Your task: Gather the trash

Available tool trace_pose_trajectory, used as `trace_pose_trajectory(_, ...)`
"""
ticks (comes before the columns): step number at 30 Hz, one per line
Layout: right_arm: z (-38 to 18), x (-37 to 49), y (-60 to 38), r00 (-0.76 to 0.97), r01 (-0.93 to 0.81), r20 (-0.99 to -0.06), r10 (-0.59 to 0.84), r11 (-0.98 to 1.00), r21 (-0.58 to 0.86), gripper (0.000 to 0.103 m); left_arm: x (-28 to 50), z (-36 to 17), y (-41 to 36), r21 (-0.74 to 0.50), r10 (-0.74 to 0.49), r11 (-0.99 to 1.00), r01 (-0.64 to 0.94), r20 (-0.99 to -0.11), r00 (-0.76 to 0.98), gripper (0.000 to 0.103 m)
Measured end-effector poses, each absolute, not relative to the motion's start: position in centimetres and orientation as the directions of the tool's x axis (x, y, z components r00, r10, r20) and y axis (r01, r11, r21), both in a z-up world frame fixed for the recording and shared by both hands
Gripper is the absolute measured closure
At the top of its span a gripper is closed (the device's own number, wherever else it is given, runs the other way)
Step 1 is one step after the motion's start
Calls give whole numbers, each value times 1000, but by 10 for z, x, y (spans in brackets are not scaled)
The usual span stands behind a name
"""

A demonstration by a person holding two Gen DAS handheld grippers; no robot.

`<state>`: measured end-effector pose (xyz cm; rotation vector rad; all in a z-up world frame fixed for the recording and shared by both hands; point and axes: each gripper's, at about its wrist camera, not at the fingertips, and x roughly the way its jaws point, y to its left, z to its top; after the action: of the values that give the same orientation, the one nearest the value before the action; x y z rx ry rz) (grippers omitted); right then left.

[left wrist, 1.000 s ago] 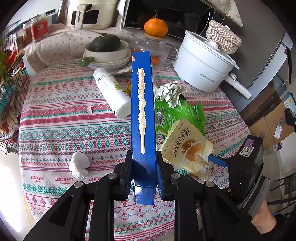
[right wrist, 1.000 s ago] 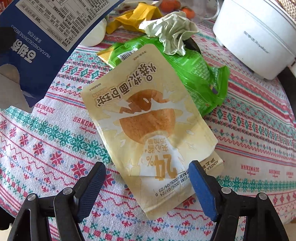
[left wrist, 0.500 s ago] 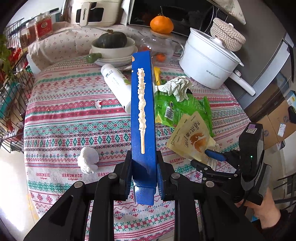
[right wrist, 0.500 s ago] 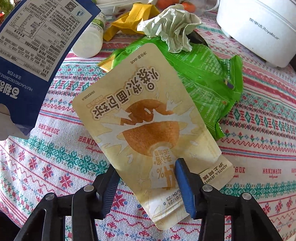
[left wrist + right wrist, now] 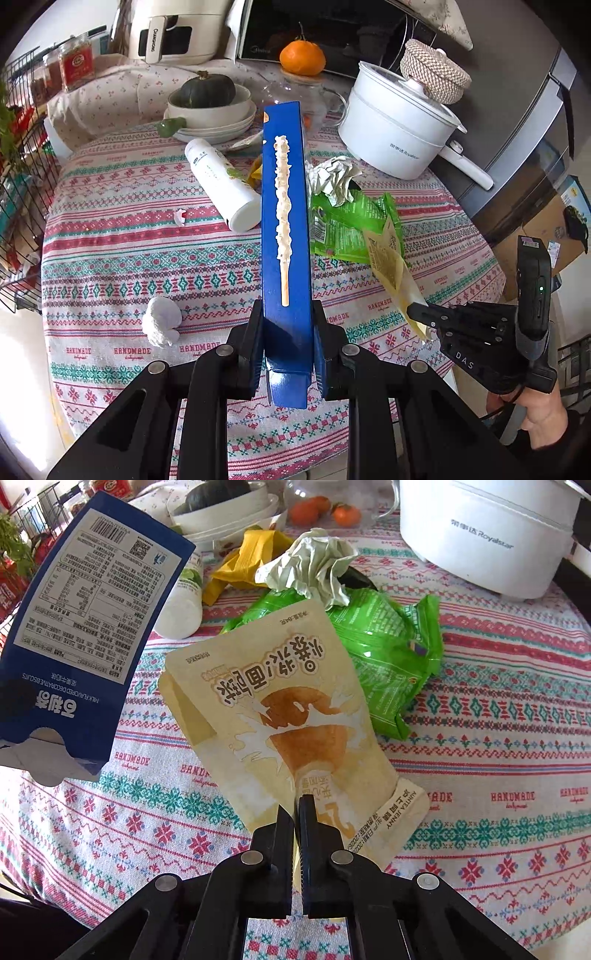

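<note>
Right claw pinches only the yellow pouch's six-o'clock edge, so it may slip; left claw clamps the blue box, seemingly firmly.

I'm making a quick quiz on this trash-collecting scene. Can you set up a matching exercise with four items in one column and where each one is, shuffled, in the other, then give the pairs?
Items:
1. blue biscuit box
2. yellow bread pouch
3. crumpled paper
4. white bottle

Places:
A. lying on its side on the tablecloth
B. clamped in the left gripper
C. resting on the green bag
D. pinched at its near edge by the right gripper

Pairs: 1-B, 2-D, 3-C, 4-A
</note>
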<state>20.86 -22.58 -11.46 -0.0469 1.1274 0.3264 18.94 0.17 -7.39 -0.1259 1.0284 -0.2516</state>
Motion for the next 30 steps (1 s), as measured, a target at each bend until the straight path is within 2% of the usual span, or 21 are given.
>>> trace_pose_trajectory(17,-63,151,-306,471,-187,-856,214,972,140,103,157,-59,-64,-242,-379,912,331,-808,451,79)
trace_pose_trajectory(20,-66,140,-323,462,-158,-853,244,969,191,97,155,-65,-80,-223,-372,908,355,-819,437,79)
trace_pose_trajectory(22,-69,135,-328,442,-136,-860,253,967,215,73,155,-69,-85,-212,-361,911,355,-827,432,79)
trace_pose_trajectory(23,-71,135,-328,435,-129,-860,265,964,231,44,155,-69,-85,-212,-359,912,352,-828,431,79)
trace_pose_trajectory(24,-74,135,-328,430,-125,-858,280,960,250,33,156,-69,-84,-213,-358,913,347,-828,433,79)
trace_pose_trajectory(30,-105,161,-302,345,-175,-881,325,944,280,33,158,-66,-66,-202,-334,928,315,-824,457,79)
